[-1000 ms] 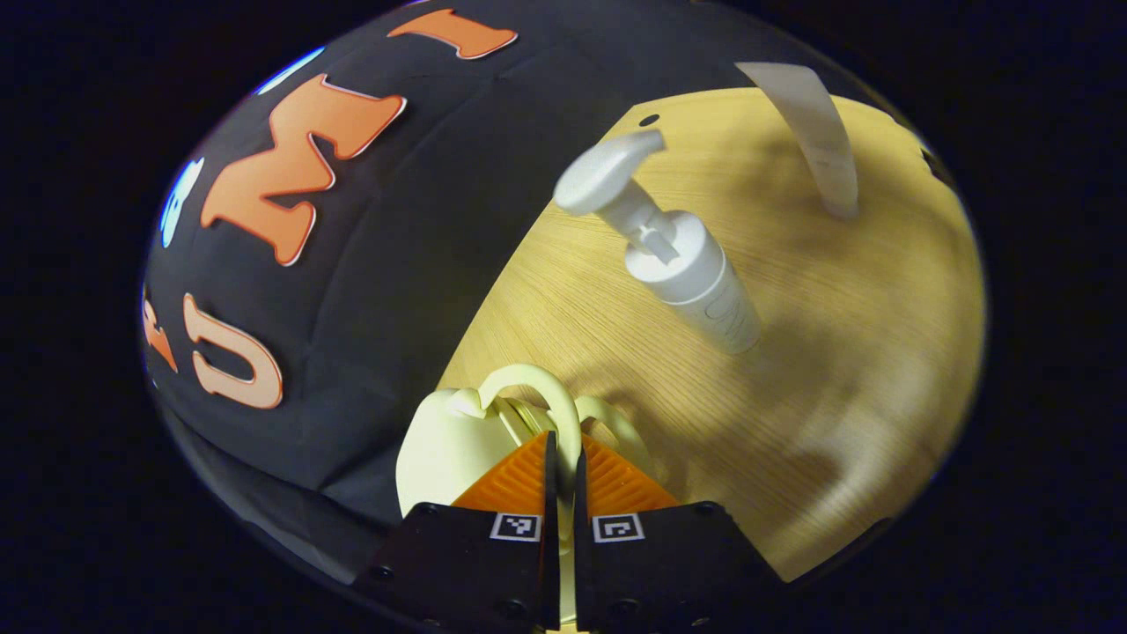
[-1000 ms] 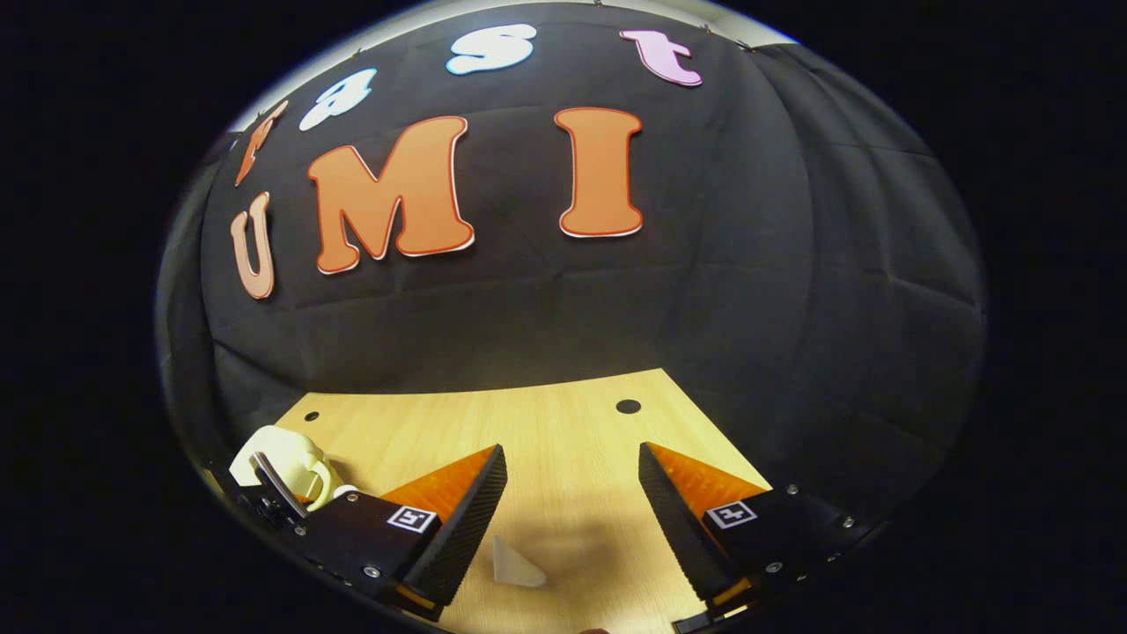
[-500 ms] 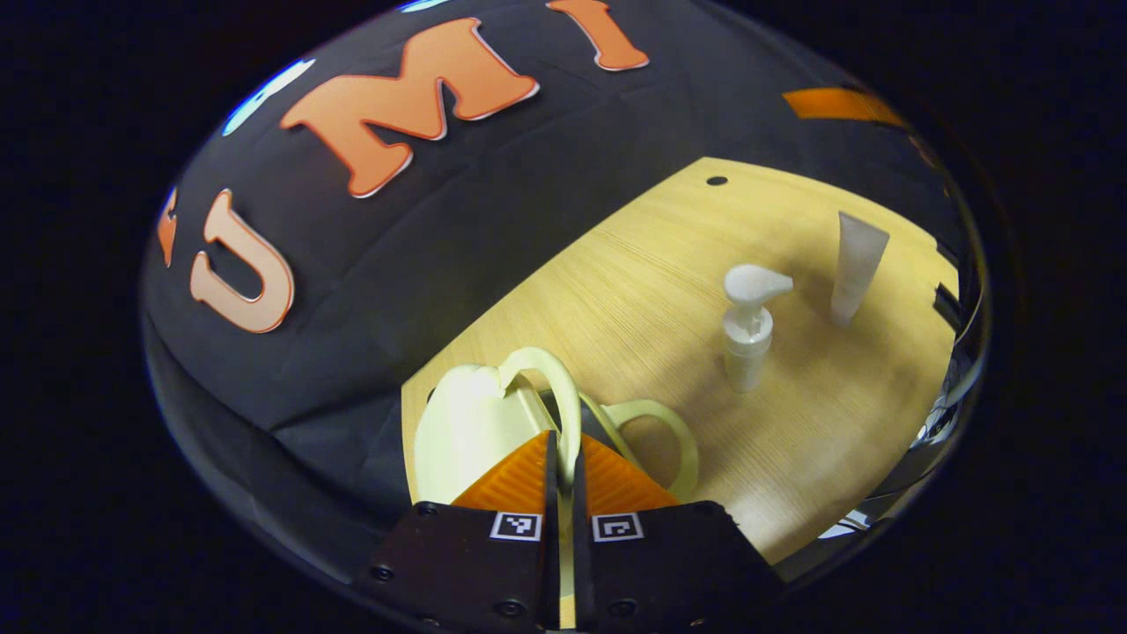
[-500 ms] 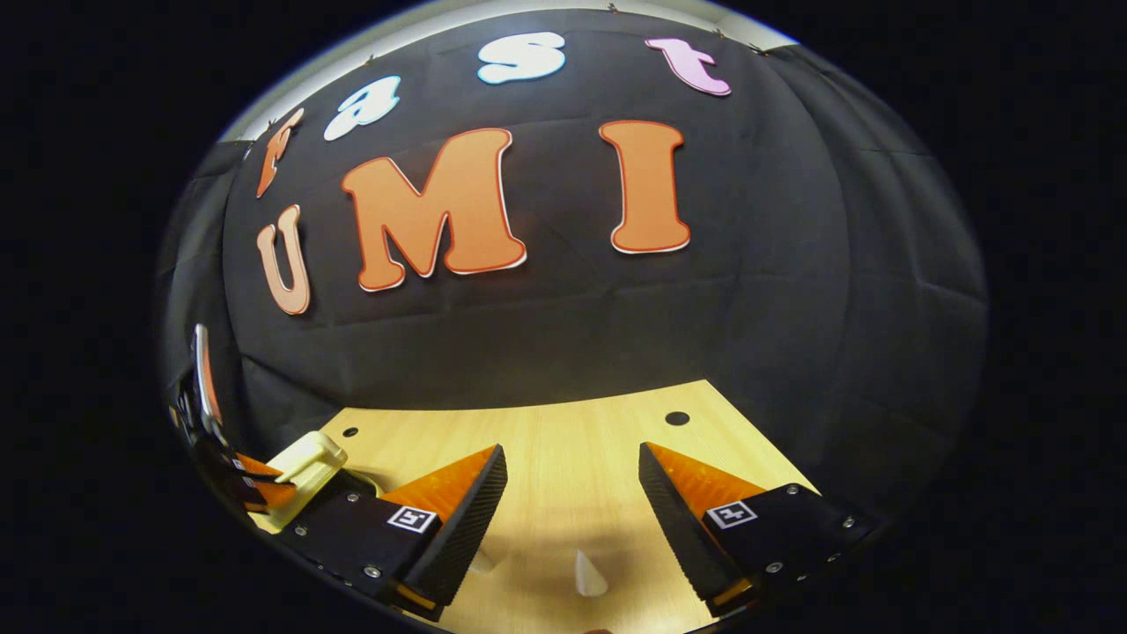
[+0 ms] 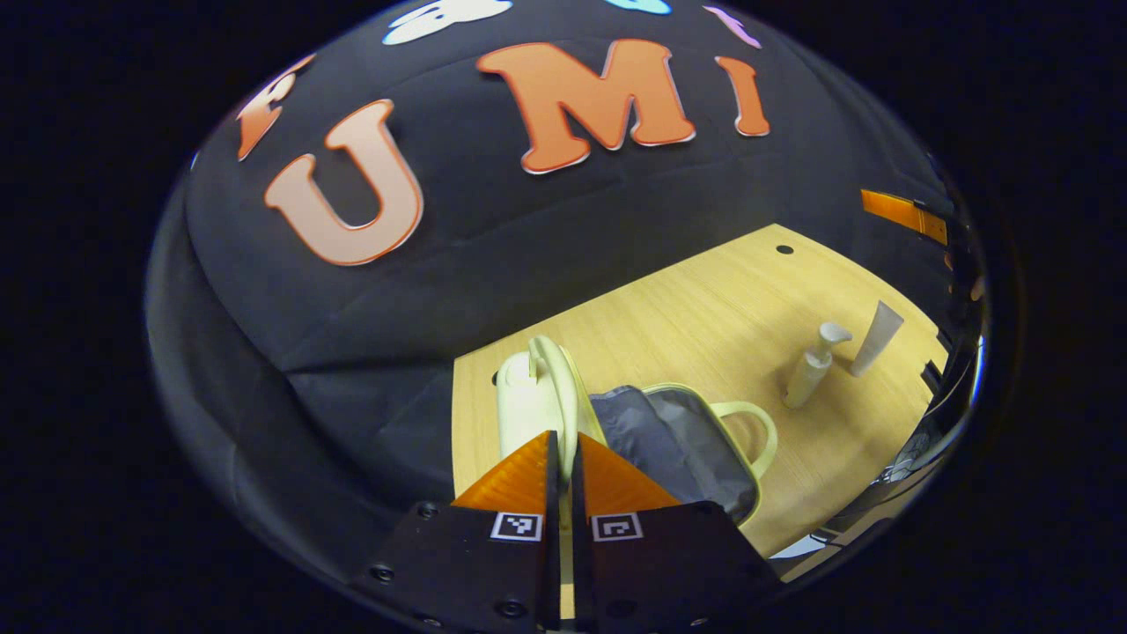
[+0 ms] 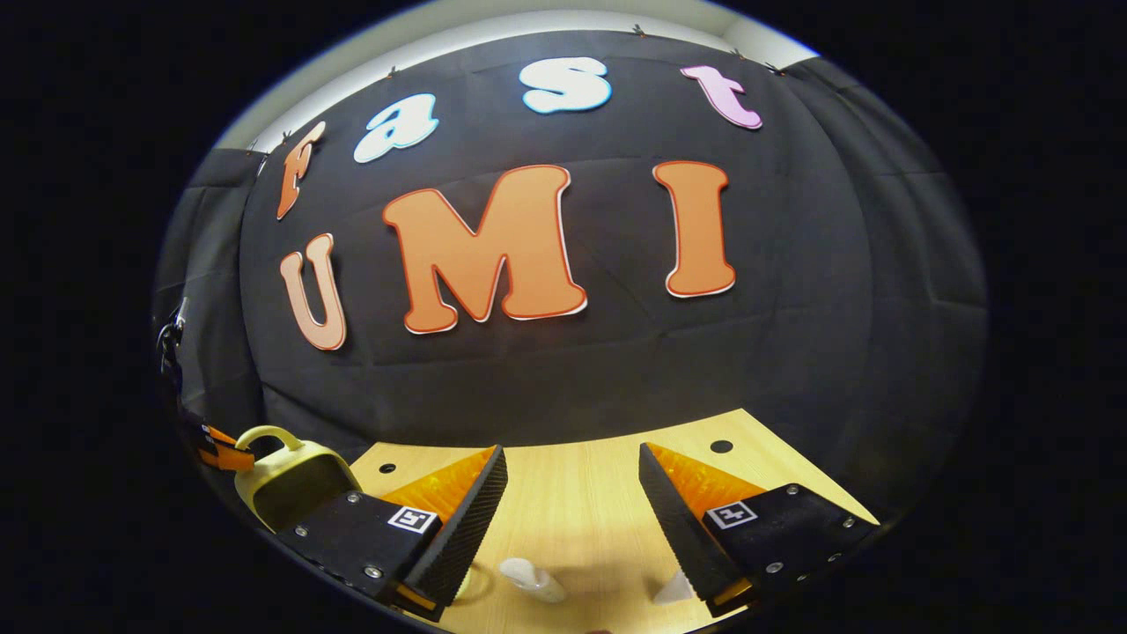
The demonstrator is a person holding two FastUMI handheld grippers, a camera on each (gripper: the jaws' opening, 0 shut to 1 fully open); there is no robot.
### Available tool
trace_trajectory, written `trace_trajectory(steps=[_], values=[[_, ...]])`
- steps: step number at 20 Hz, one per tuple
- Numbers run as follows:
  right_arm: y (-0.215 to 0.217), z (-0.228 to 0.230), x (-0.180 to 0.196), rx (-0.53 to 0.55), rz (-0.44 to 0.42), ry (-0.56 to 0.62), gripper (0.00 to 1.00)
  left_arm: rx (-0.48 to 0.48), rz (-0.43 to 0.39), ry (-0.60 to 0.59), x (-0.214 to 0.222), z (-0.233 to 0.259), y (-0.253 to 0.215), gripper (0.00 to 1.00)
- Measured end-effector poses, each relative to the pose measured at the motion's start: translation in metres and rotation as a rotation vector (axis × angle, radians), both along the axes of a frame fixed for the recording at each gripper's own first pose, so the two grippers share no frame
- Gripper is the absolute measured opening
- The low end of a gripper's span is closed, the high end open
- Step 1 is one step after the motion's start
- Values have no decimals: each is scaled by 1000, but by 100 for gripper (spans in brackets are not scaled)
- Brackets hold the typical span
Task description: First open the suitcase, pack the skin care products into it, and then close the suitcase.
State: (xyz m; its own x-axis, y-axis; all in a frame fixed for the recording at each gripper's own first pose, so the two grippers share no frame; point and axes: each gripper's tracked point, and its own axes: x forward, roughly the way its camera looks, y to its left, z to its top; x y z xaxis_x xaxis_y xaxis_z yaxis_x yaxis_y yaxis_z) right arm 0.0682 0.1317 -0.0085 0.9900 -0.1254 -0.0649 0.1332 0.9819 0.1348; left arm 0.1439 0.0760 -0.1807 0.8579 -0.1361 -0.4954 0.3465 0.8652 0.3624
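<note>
Left gripper: fingers are seen pressed together, clamped on the thin cream handle of the suitcase lid. The lid is held raised, roughly upright, at the near left part of the wooden table.

Suitcase: small, cream-coloured, lying open on the table. A grey fabric lining is exposed inside the lower half. A second cream handle loop projects from the lower half's far edge, toward the bottles.

Skin care products: a white pump bottle and a white tube are seen standing upright on the table, just beside each other, well apart from the suitcase and outside it. The tube stands cap-down, flat end up.

Right gripper: fingers are spread wide apart, nothing held between them. It is positioned above the table. Below the gap, the pump head of the pump bottle is visible, and the top of the tube lies at the inner side of the right-hand finger. Contact with either is not seen.

In the right gripper view, the raised suitcase lid is seen at far left with its handle on top; part of the left gripper is beside it, mostly cut off at the edge.
</note>
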Motion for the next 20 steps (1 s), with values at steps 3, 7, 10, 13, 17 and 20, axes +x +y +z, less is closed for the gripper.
trace_trajectory(steps=[3,7,10,13,17,20], values=[[26,14,2,-13,-8,-18,95,-86,55,8,11,-2,51,6],[54,23,3,-39,-23,-17,95,-206,146,54,23,-30,141,4],[70,27,2,-51,-34,-14,95,-273,187,116,31,-78,192,4],[85,29,4,-64,-39,-13,95,-368,229,192,32,-130,239,4],[99,21,7,-102,-47,20,95,-478,288,297,30,-200,266,4],[107,12,5,-108,-36,52,95,-506,306,360,28,-245,272,4]])
